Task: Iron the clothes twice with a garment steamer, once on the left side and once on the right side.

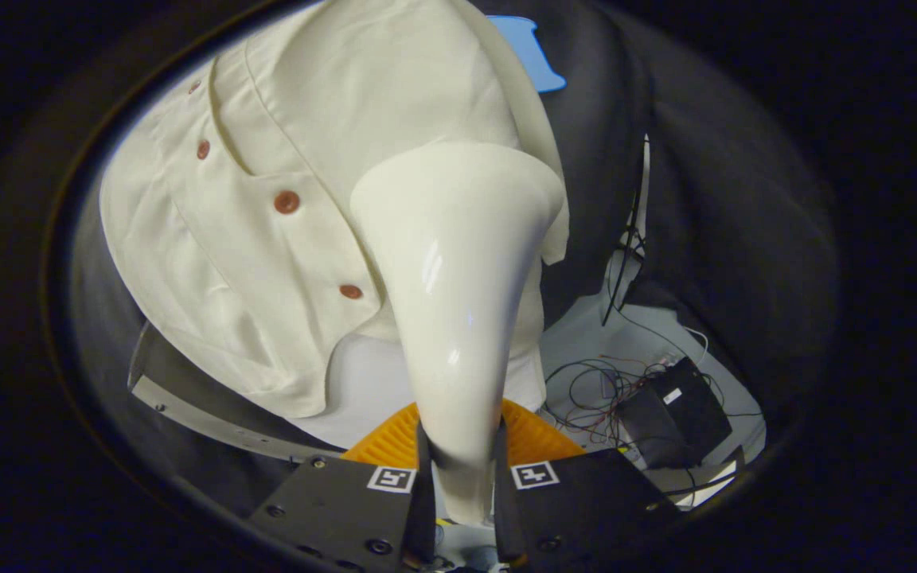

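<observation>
Gripper view: gripper [462, 461] clenched on the narrow handle of the steamer [458, 278], one finger pressing each side, the wide head flaring out beyond the fingertips. Head lying against, or just in front of, the shirt [267, 199]; actual contact hidden behind the flare, so cannot tell. Shirt pale, with brown buttons [286, 202] running down the front beside the steamer, hanging ahead of the fingers. Head set to the side of the button line, over one half of the front. Judged from this alone: mid-pass on one side, steamer already picked up and brought to the cloth. No telling from the cloth whether the other side has been done; no visible steam, no clear difference in creasing between halves. At least the rest of this stroke left, possibly a whole second stroke.

Below the shirt, an orange ribbed piece [395, 438] just past the fingers. Off to the side, a dark box [673, 410] amid loose wires [586, 382] on a pale floor.

Writing: none legible. Square black-and-white markers [391, 478] on the gripper body, patterns only; a small pale label on the box, too small to read.
</observation>
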